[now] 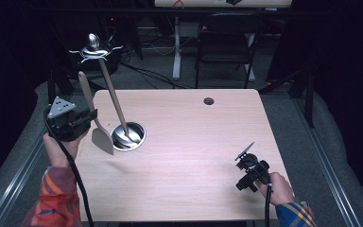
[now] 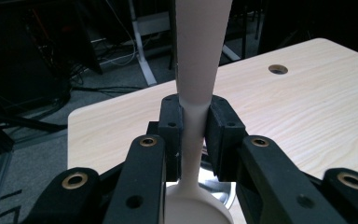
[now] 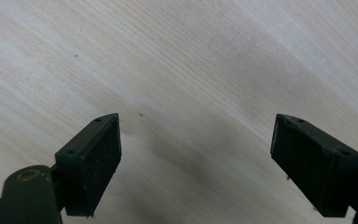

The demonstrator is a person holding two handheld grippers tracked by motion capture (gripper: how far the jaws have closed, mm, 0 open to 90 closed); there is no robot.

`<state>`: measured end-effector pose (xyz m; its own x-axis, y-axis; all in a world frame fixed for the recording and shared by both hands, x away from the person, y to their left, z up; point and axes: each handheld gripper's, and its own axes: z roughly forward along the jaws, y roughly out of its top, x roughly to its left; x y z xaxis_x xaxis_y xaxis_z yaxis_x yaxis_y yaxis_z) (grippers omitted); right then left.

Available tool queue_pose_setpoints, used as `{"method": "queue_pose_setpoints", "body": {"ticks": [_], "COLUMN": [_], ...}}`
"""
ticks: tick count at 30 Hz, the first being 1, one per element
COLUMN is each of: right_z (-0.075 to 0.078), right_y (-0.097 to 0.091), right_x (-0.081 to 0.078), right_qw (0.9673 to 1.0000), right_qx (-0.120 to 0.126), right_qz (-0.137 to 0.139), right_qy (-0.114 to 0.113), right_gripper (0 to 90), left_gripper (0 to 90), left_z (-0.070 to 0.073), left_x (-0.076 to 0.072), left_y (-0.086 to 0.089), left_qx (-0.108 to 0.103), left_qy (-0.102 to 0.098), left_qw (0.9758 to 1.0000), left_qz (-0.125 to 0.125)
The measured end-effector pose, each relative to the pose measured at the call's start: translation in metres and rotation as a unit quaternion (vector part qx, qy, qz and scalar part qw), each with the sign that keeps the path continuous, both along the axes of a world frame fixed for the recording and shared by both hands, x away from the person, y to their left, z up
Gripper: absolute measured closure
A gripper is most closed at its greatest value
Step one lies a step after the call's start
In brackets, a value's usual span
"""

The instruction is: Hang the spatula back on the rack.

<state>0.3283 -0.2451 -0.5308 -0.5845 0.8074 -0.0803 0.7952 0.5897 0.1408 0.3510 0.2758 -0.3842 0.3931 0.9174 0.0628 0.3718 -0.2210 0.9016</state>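
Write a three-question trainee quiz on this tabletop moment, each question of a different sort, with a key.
1. True or false: the left gripper is shut on the spatula.
2. The wooden spoon stands in: A) a metal container on the table; B) the right gripper; C) the chair.
3. Fill in: the right gripper's fingers are ____, holding nothing above the bare table.

Key: 1 true; 2 A; 3 open.

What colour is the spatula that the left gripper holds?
The flat-bladed spatula is pale beige, almost cream; the left gripper view shows it best.
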Motion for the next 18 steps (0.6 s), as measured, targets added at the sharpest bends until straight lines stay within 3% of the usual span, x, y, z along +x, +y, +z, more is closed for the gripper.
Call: {"method": "queue_pose_setpoints", "body": {"ticks": [3, 8, 15, 18], "right_z": [-0.002, 0.0, -0.002, 0.0], "right_y": [0.0, 0.0, 0.0, -0.001], "right_x": [-0.001, -0.001, -0.001, 0.0], "right_qw": [0.9999, 1.0, 0.9999, 0.9999], "right_qx": [0.009, 0.004, 0.005, -0.007], "right_qz": [-0.008, -0.007, -0.013, -0.003], "right_qy": [-0.006, 0.003, -0.002, 0.006], "right_gripper": [15.7, 15.7, 15.7, 15.7], "left_gripper": [77.1, 77.1, 77.1, 77.1], "left_z": [0.003, 0.006, 0.008, 0.009], "left_x": [0.001, 0.001, 0.006, 0.008], "left_y": [0.002, 0.006, 0.01, 0.012], "left_qx": [-0.003, -0.008, -0.011, -0.012], "left_qy": [-0.004, -0.009, -0.01, -0.01], "left_qw": [1.0, 0.9999, 0.9998, 0.9998], "left_qz": [0.002, 0.008, 0.011, 0.013]}}
